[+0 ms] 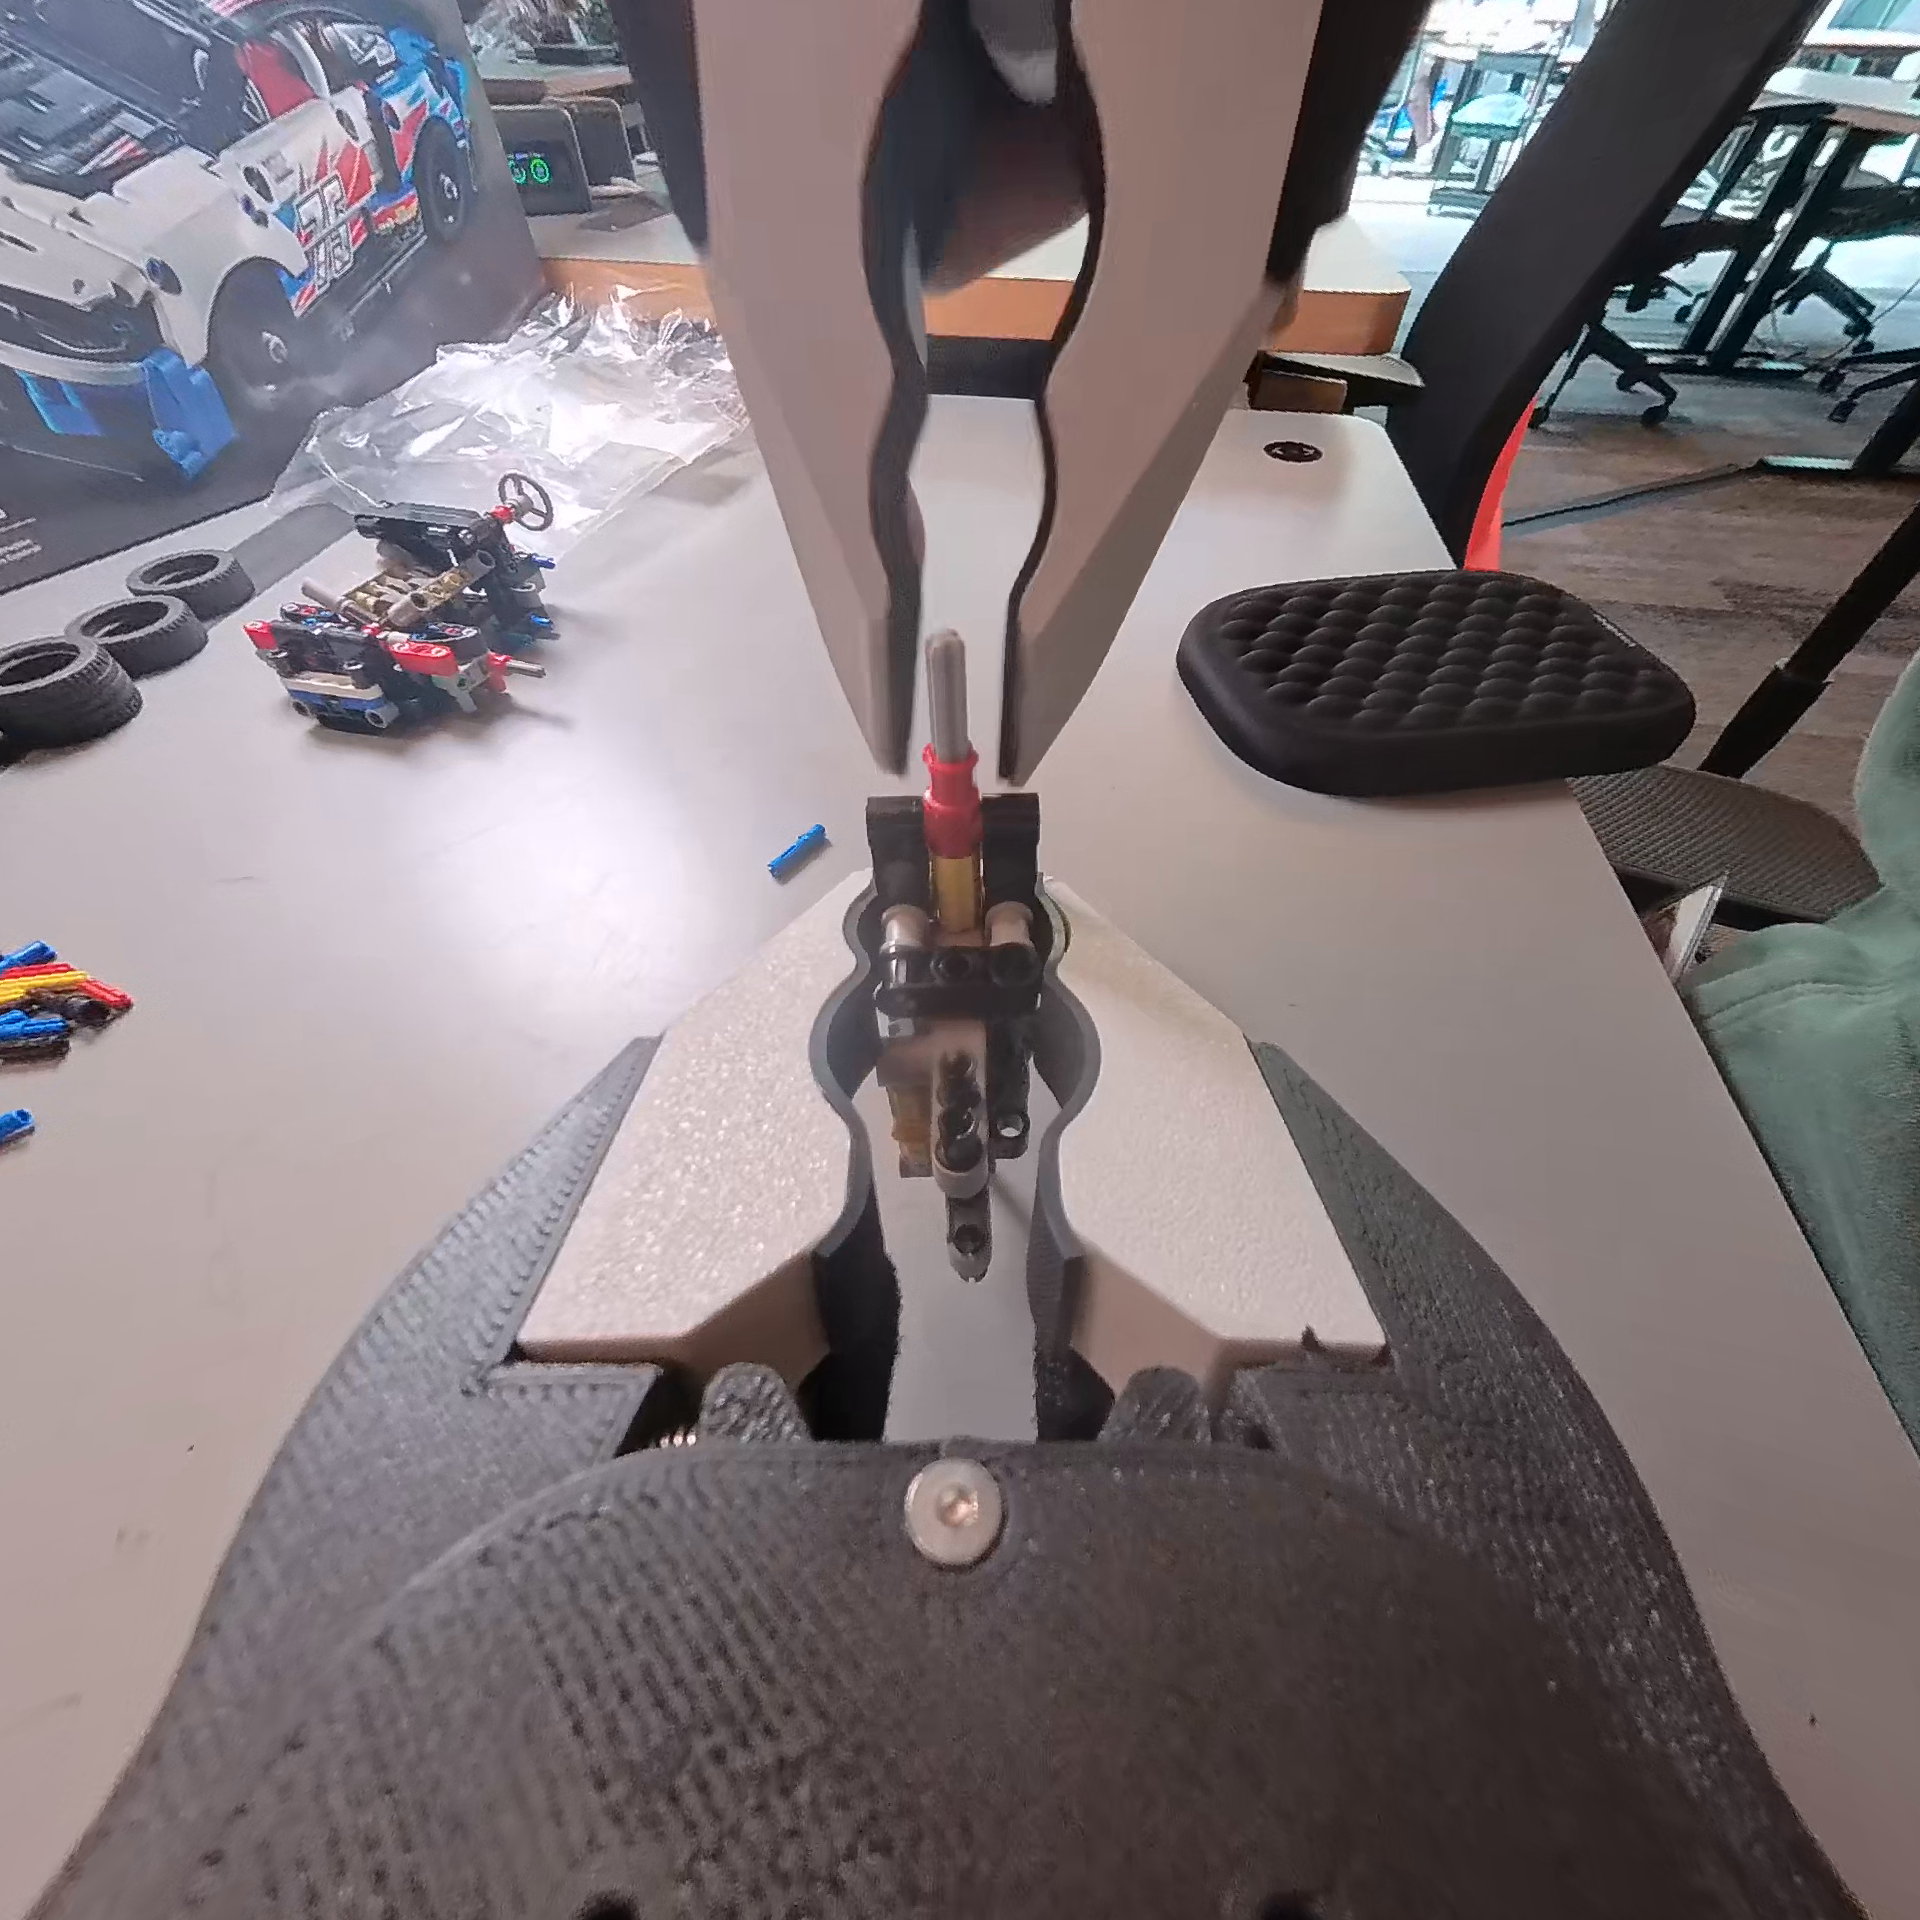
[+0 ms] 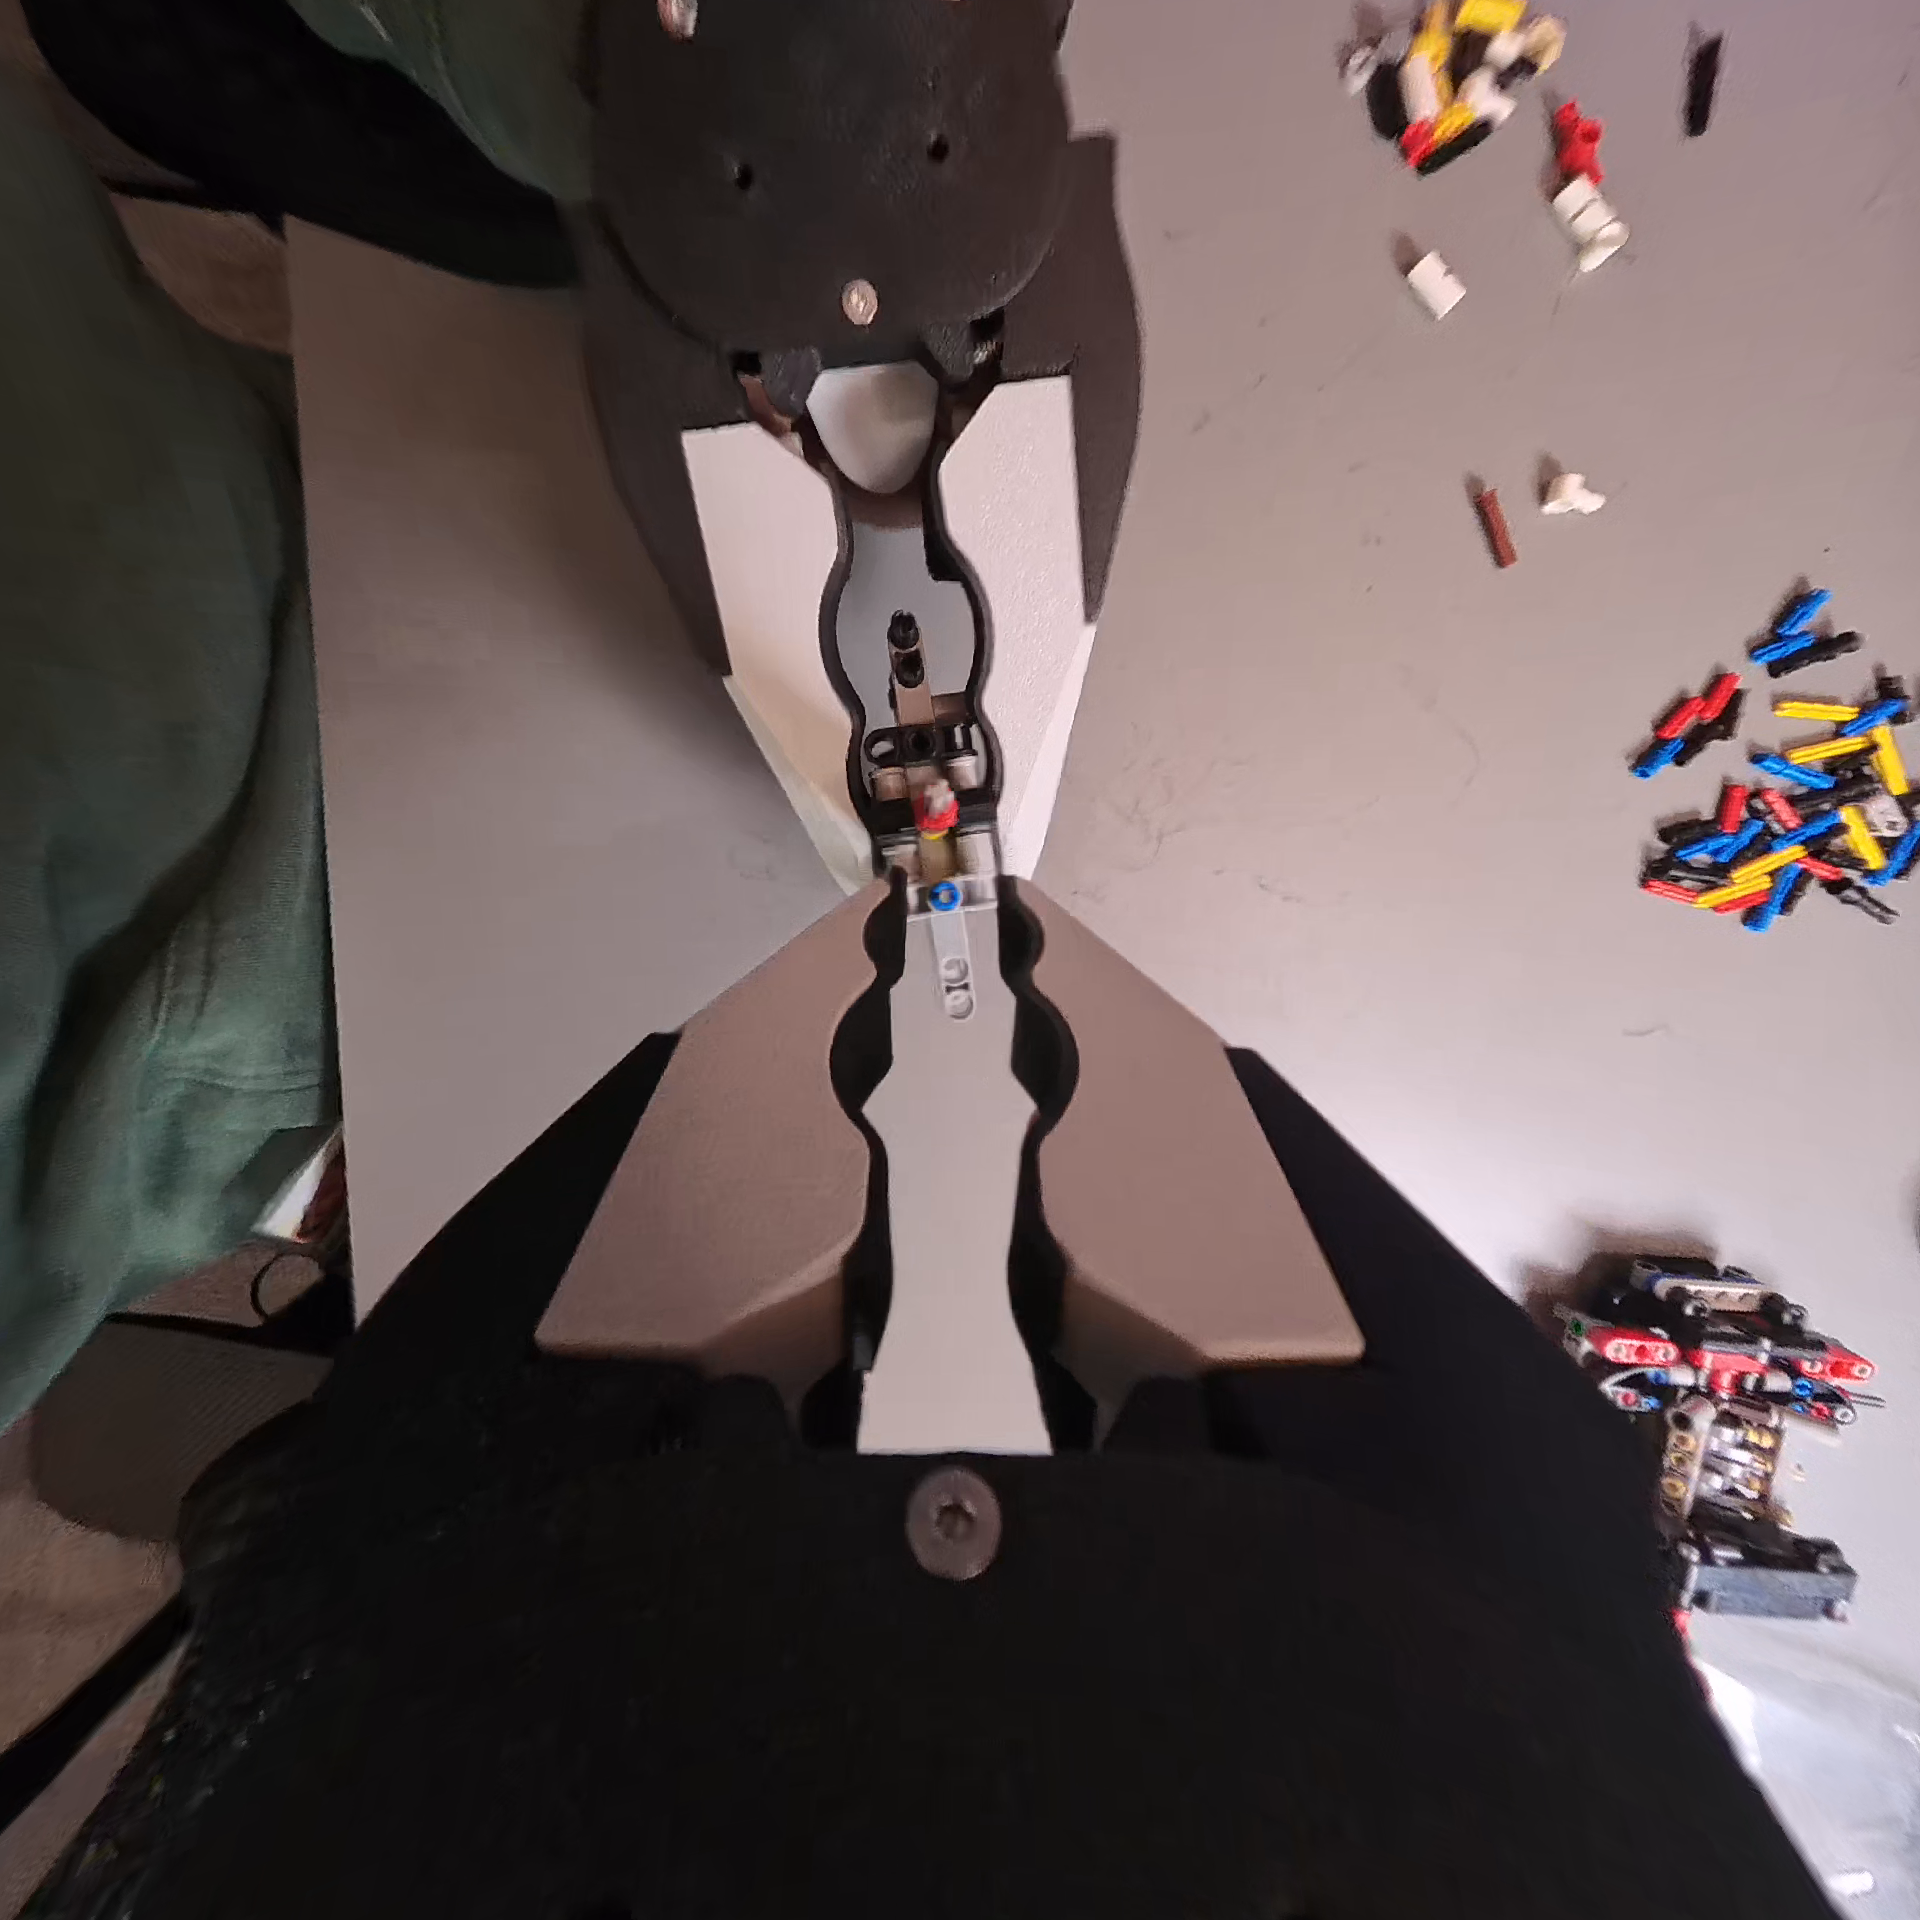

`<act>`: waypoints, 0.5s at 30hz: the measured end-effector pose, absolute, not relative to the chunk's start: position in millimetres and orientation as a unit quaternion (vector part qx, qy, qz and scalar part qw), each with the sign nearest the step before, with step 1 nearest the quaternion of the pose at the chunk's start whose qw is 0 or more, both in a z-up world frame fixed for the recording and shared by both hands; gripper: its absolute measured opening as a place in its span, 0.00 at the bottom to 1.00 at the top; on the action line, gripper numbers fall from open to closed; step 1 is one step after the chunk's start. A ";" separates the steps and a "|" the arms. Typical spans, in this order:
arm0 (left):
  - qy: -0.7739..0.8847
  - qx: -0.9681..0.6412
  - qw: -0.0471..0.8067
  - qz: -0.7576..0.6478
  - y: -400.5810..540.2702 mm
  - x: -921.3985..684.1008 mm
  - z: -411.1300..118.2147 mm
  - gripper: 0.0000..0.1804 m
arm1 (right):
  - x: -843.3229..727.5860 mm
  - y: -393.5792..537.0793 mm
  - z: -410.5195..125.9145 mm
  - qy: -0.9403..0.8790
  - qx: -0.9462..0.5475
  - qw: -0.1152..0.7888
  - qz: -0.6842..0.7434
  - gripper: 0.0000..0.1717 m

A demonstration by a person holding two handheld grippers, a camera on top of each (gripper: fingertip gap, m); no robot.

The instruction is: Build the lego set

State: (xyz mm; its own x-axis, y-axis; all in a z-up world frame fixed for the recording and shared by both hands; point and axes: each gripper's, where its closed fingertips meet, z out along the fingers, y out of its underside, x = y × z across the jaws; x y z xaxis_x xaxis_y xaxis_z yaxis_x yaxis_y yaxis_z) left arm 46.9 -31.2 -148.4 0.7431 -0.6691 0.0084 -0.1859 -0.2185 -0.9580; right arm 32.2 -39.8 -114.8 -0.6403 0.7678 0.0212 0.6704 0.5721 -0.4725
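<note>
At 12 o'clock, my left claw (image 1: 951,935) clamps the brick subassembly (image 1: 956,977); right claw (image 2: 945,894) open around its grey axle (image 1: 943,691), probably untouched; skewed closing could bend it.

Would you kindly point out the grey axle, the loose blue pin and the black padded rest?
grey axle (image 1: 943,691): left wrist view, mid-shaft above the red bush.
loose blue pin (image 1: 797,851): left wrist view, its middle.
black padded rest (image 1: 1429,675): left wrist view, dimpled top.

Decal markings on the race car pictured on the box (image 1: 208,260); green glowing symbols on a dark device (image 1: 540,166).
</note>
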 end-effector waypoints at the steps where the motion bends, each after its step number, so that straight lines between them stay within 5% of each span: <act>1: 0.283 -0.749 0.556 -0.222 -31.4 46.9 -148.0 0.13 | 30.7 -36.3 -106.2 -0.873 -0.411 0.125 0.231 0.09; 15: 0.213 -0.723 0.555 -0.352 -35.7 44.5 -130.4 0.13 | 61.8 -8.8 -101.2 -0.746 -0.463 0.266 0.398 0.12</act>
